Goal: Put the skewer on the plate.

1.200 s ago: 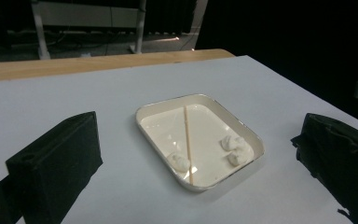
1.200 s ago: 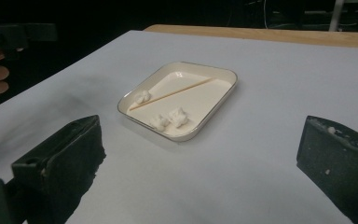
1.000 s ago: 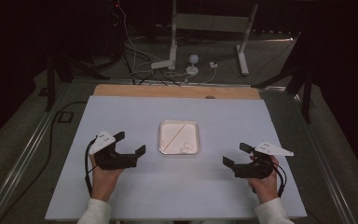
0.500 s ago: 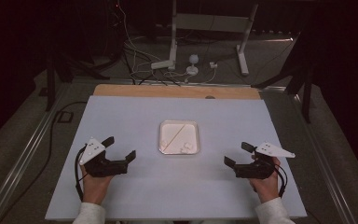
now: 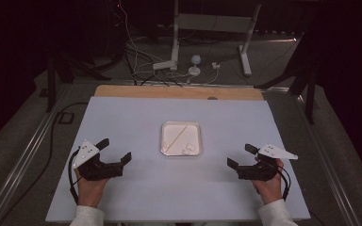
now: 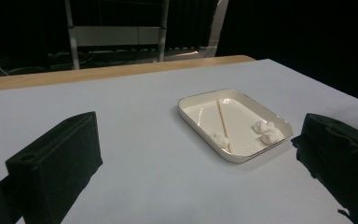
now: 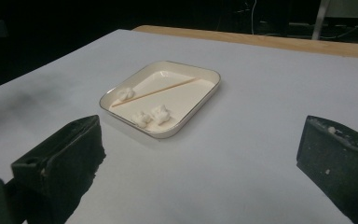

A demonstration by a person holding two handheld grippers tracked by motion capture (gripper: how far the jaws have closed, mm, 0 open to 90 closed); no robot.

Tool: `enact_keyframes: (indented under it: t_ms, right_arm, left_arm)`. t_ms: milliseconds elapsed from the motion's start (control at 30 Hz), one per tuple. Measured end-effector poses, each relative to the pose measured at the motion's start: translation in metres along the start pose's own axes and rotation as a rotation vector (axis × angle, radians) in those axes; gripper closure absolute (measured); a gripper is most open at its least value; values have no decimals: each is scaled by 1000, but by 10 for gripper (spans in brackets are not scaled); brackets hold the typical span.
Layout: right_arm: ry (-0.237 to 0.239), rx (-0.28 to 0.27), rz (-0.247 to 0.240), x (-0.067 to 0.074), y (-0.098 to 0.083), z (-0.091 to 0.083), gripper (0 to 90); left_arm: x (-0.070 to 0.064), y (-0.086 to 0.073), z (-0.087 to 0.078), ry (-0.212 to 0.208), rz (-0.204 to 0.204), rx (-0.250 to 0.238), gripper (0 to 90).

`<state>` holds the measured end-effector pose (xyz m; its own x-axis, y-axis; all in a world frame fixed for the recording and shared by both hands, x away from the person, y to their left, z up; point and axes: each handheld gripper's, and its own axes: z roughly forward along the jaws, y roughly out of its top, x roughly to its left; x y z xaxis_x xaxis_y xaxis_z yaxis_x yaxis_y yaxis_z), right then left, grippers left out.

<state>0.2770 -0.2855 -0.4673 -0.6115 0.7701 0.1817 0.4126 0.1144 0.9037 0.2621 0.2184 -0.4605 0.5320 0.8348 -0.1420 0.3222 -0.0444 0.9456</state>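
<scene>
A shallow white tray [image 5: 195, 126] sits in the middle of the pale table [image 5: 122, 117]. Inside it lie a thin wooden stick [image 5: 177, 136] and three small white fluffy lumps [image 5: 187, 149]. My left gripper [image 5: 115, 150] rests low at the tray's near left, open, with nothing between its jaws. My right gripper [image 5: 242, 156] mirrors it at the near right, also open and empty. In the left gripper view the tray [image 6: 189, 100] with stick [image 6: 223, 125] lies ahead between the wide-apart jaws of the left gripper [image 6: 198, 161]. The right gripper view shows the tray [image 7: 214, 77] and lumps [image 7: 160, 113] ahead of the right gripper [image 7: 200, 158].
A wooden strip [image 5: 179, 92] borders the table's far edge. Beyond it the dark floor holds cables [image 5: 141, 70], a white metal stand [image 5: 212, 23] and a small white round object [image 5: 195, 60]. Metal rails run along both table sides.
My left gripper has shifted a little left and toward the near edge. The right gripper and the tray have stayed put.
</scene>
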Motion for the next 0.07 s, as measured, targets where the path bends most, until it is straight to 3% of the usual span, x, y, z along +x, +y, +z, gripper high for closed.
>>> enact_keyframes:
  t_ms: [67]
  right_arm:
    - [-2, -1, 2, -1, 0, 0, 2]
  left_arm:
    - [1, 0, -1, 2, -4, -4, 5]
